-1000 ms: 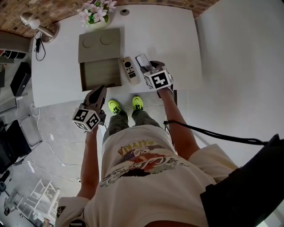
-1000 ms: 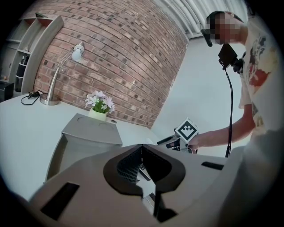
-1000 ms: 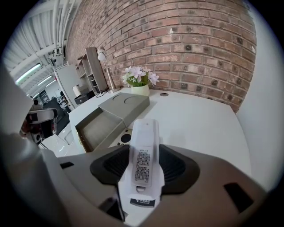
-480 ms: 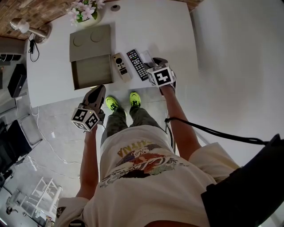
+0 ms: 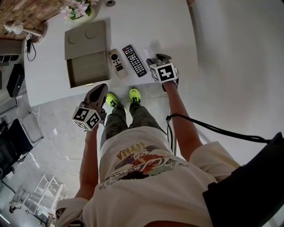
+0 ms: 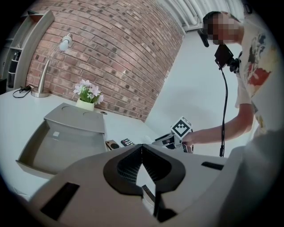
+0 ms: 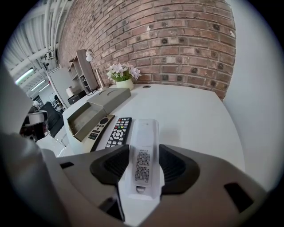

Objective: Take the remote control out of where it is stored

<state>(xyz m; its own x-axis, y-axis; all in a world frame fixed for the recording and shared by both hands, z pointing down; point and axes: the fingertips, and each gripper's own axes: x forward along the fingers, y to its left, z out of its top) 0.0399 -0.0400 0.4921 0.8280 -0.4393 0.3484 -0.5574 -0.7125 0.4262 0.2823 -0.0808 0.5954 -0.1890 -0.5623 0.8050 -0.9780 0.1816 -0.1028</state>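
My right gripper point(image 5: 154, 59) is shut on a white remote point(image 5: 149, 52) over the white table's point(image 5: 168, 26) near edge. In the right gripper view the white remote point(image 7: 144, 142) lies label-up between both pads of the right gripper point(image 7: 144, 163), its far end sticking out ahead. To its left a black remote point(image 5: 134, 60) and a beige remote point(image 5: 116, 63) lie side by side on the table. The grey storage box point(image 5: 88, 68) stands open at the left. My left gripper point(image 5: 99, 90) hangs off the table's front edge, shut on nothing; the left gripper point(image 6: 142, 148) shows its pads meeting.
A flower pot point(image 5: 75, 9) and a desk lamp point(image 5: 17, 27) stand at the back left of the table. A black cable point(image 5: 208, 129) trails from the right arm. The person's yellow shoes point(image 5: 120, 97) show below the table edge.
The right gripper has shifted right along the table's near edge, away from the beige remote, still on the white remote. The black remote has come into view beside the beige one.
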